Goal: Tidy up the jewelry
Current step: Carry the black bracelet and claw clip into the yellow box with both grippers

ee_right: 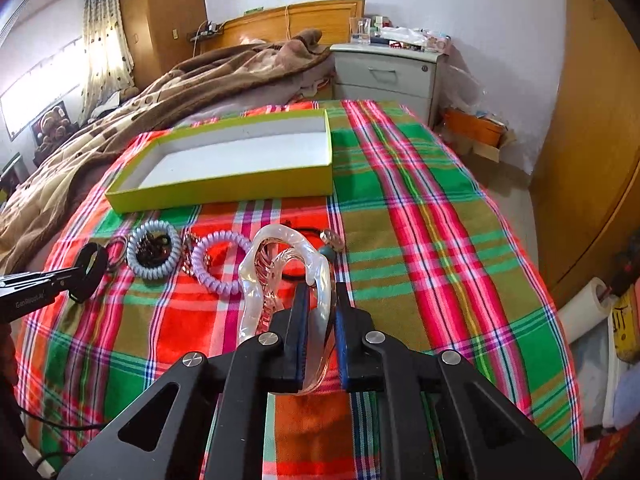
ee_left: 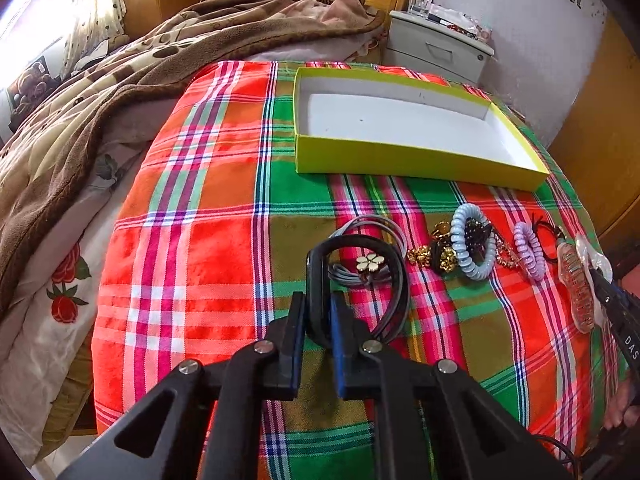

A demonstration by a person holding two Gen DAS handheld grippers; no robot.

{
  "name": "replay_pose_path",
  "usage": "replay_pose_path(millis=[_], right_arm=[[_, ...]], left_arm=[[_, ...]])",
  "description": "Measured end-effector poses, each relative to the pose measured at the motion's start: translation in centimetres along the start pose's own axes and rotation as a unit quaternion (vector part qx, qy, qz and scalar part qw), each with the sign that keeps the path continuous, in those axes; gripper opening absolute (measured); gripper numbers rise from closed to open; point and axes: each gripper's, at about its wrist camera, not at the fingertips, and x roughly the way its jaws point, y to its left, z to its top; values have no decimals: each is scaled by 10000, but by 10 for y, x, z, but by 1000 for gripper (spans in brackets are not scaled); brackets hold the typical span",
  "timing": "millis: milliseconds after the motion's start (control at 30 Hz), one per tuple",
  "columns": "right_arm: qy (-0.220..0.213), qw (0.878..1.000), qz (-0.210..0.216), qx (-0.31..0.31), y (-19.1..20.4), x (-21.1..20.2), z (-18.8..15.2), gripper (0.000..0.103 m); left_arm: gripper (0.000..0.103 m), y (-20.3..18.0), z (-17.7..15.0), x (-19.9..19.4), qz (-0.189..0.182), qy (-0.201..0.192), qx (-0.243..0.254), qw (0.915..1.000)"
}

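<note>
My left gripper [ee_left: 319, 312] is shut on a black headband [ee_left: 352, 246], held just above the plaid cloth; it also shows in the right wrist view [ee_right: 90, 270]. My right gripper [ee_right: 322, 312] is shut on a clear pinkish hair clip [ee_right: 280, 264], which also shows in the left wrist view [ee_left: 580, 280]. An empty yellow-green box [ee_left: 400, 160] [ee_right: 224, 192] lies beyond. Between the grippers lie a grey hair tie with a white flower [ee_left: 370, 264], a pale blue coil tie [ee_left: 474, 248] [ee_right: 154, 254], a lilac coil tie [ee_left: 528, 252] [ee_right: 220, 262] and gold chains [ee_left: 432, 254].
The plaid cloth [ee_left: 200, 260] covers the foot of a bed. A brown blanket [ee_left: 100, 92] lies to the left. A white nightstand [ee_left: 438, 46] stands behind the box. A wooden wardrobe [ee_right: 592, 160] is on the right, with floor clutter [ee_right: 600, 320] beside the bed.
</note>
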Motion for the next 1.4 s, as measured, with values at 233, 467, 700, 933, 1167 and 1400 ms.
replay_pose_path(millis=[233, 467, 700, 933, 1167, 1400], right_arm=[[-157, 9999, 1, -50, 1, -5, 16, 12], [-310, 9994, 31, -145, 4, 0, 47, 12], [-329, 9992, 157, -140, 4, 16, 84, 12], [-188, 9996, 201, -108, 6, 50, 117, 12], [-26, 9999, 128, -60, 8, 83, 141, 12], [197, 9997, 91, -110, 15, 116, 152, 12]], left_arm=[[13, 0, 10, -13, -29, -168, -16, 9999], [13, 1, 35, -19, -88, -341, -20, 9994], [13, 6, 69, -18, -152, -529, -100, 9984], [13, 8, 102, -1, -189, -549, -124, 9982], [13, 10, 128, 24, -247, -468, -214, 9984], [13, 9, 147, 51, -230, -321, -229, 9990]])
